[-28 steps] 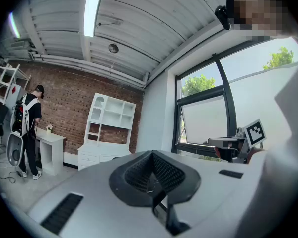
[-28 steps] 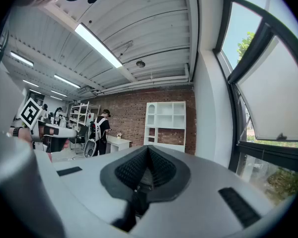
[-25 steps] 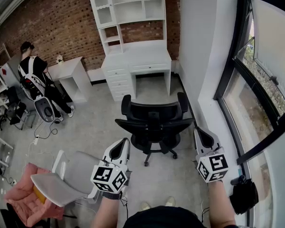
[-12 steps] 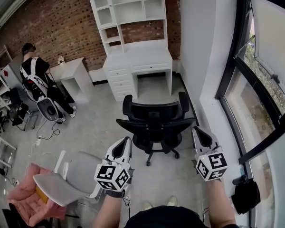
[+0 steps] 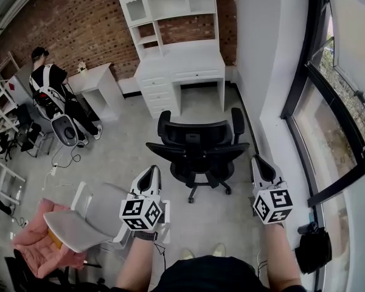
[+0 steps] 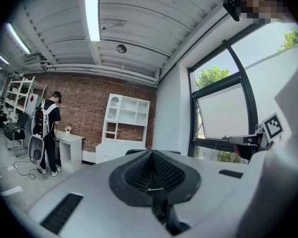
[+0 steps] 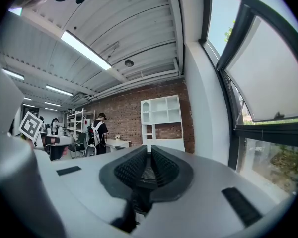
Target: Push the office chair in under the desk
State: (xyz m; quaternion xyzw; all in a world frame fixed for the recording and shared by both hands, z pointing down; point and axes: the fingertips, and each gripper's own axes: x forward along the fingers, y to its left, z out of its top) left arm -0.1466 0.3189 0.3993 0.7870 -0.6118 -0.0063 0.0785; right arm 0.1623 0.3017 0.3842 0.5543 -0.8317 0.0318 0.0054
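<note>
The black office chair [image 5: 198, 148] stands on the floor with its back toward me, a short way out from the white desk with a hutch [image 5: 179, 66]. The knee gap of the desk lies straight beyond the chair. My left gripper [image 5: 151, 171] is held below and left of the chair, shut and empty, apart from it. To the chair's right my right gripper [image 5: 258, 162] is also shut and holds nothing. In the left gripper view the closed jaws [image 6: 151, 155] point at the desk [image 6: 121, 133]. The right gripper view shows shut jaws [image 7: 150, 155] and the hutch [image 7: 161, 115].
A person with a backpack [image 5: 48, 90] stands at the left by a small white table [image 5: 97, 87]. A white chair [image 5: 91, 221] and a pink cushion [image 5: 33, 245] lie at the lower left. A white wall [image 5: 274, 72] and a window [image 5: 340, 102] run along the right.
Both grippers have sunk a little and shifted slightly, staying shut. The head view has shifted, so the desk sits higher in it. The chair has not moved.
</note>
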